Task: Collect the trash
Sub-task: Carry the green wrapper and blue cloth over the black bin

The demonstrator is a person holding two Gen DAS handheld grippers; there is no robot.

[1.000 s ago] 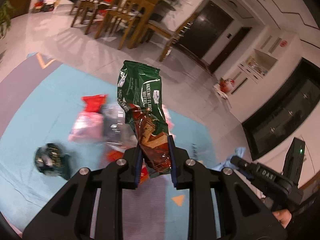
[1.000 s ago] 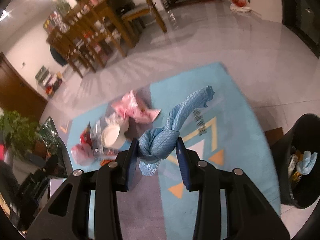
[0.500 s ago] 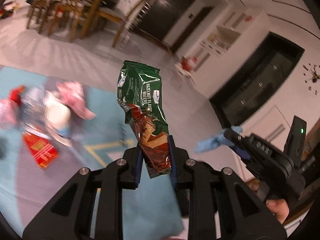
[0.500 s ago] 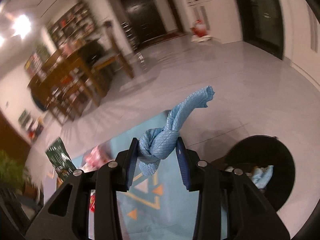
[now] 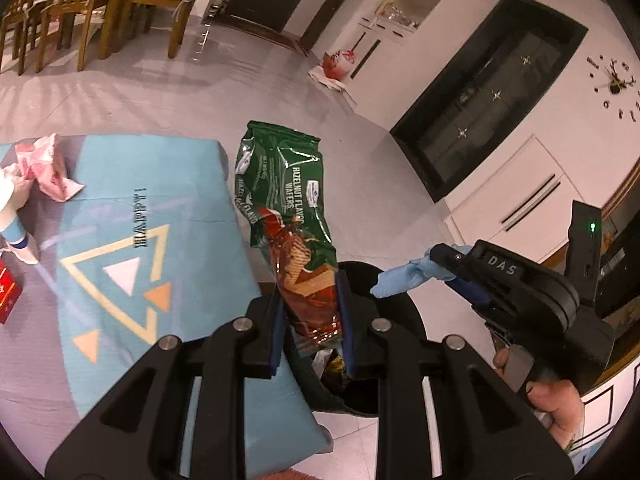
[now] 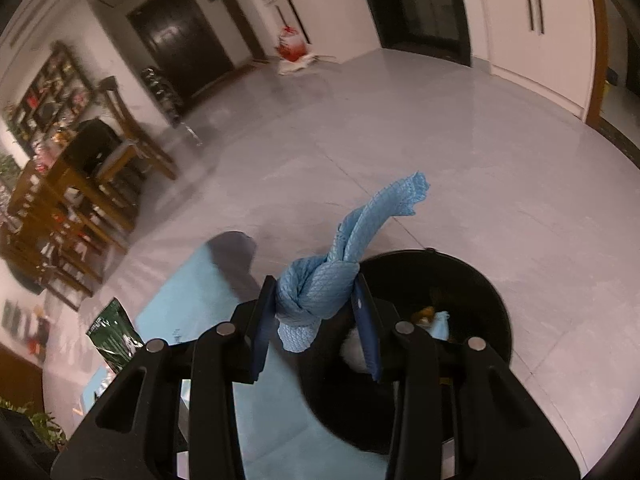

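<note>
My left gripper [image 5: 310, 320] is shut on a green hazelnut wafer wrapper [image 5: 286, 200], which sticks up from the blue pads. Right below it stands the black trash bin [image 5: 404, 312] with wrappers inside. My right gripper [image 6: 316, 320] is shut on a knotted blue cloth [image 6: 320, 292], whose tail points up. In the right wrist view the black trash bin [image 6: 492, 300] lies just beyond the fingers and holds some trash. The right gripper [image 5: 460, 276] with its blue cloth [image 5: 404, 280] also shows in the left wrist view, over the bin's far side, held by a hand [image 5: 556, 404].
A light blue rug [image 5: 132, 240] with triangle shapes lies left of the bin, with a pink wrapper [image 5: 48, 168], a white item [image 5: 12, 216] and a red packet [image 5: 6, 296] on it. Wooden chairs [image 5: 64, 8] stand far back. A red bag [image 5: 338, 62] lies by the wall.
Both grippers swung from over the rug's litter to the trash bin, which now sits under their fingers. Each still holds its item as before.
</note>
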